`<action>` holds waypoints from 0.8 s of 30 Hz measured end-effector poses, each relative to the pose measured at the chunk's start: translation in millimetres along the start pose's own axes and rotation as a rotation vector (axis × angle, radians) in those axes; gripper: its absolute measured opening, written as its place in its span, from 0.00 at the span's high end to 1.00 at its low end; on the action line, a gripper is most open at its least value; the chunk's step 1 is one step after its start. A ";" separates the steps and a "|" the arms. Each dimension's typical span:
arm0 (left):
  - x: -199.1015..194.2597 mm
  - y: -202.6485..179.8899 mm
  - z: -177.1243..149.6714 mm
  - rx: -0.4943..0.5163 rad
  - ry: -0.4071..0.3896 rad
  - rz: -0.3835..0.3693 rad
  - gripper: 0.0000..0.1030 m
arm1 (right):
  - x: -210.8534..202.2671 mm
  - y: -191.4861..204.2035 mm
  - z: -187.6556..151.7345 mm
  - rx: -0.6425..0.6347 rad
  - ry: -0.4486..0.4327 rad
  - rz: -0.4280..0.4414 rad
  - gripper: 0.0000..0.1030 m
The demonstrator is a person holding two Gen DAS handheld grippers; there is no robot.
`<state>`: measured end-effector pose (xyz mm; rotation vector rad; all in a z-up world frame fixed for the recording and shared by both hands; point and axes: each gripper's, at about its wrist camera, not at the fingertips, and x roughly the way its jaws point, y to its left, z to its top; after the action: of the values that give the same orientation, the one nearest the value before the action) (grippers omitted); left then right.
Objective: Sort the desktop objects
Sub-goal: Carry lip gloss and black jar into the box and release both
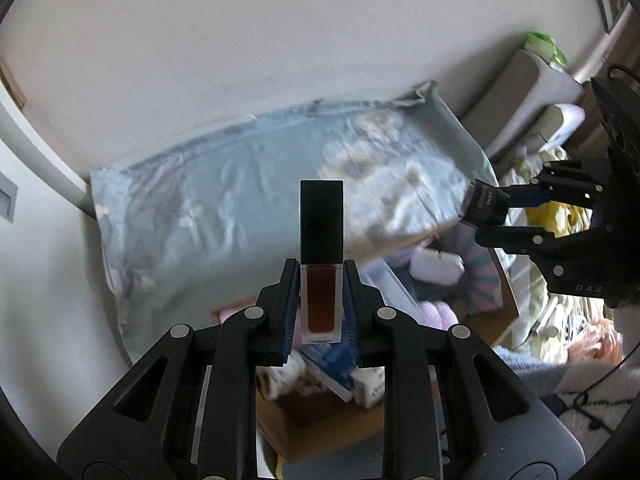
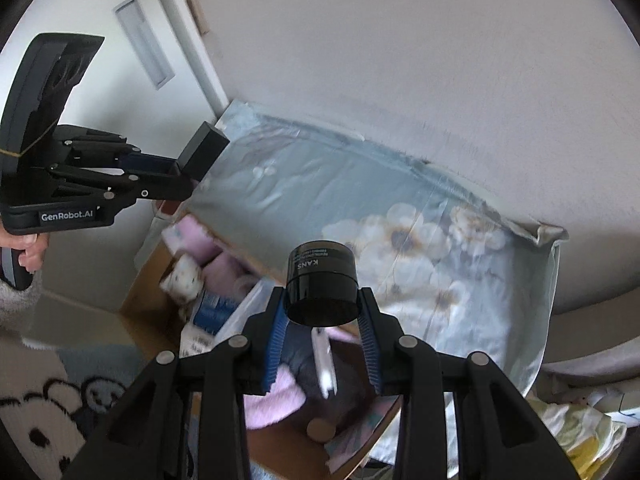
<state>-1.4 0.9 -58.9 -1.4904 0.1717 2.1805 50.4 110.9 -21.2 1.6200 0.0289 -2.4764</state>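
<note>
The square-capped tube of dark red liquid (image 1: 320,300) is clamped upright in the left gripper (image 1: 321,304), and the black jar (image 2: 321,290) is clamped in the right gripper (image 2: 323,316), both above the floral-covered surface (image 1: 248,184).

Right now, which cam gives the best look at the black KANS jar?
Right wrist view: the black jar sits centred, sharp, label readable, clamped in the right gripper. Left wrist view shows the jar only small, side-on, near the right edge.
</note>
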 end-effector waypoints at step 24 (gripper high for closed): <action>41.9 -42.2 -86.0 0.098 0.123 -0.071 0.83 | 43.6 29.3 -71.5 0.063 0.129 0.067 0.69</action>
<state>78.4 19.6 -123.7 -1.5525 0.2591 1.9966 103.0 84.2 -87.4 1.7735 -0.0848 -2.3432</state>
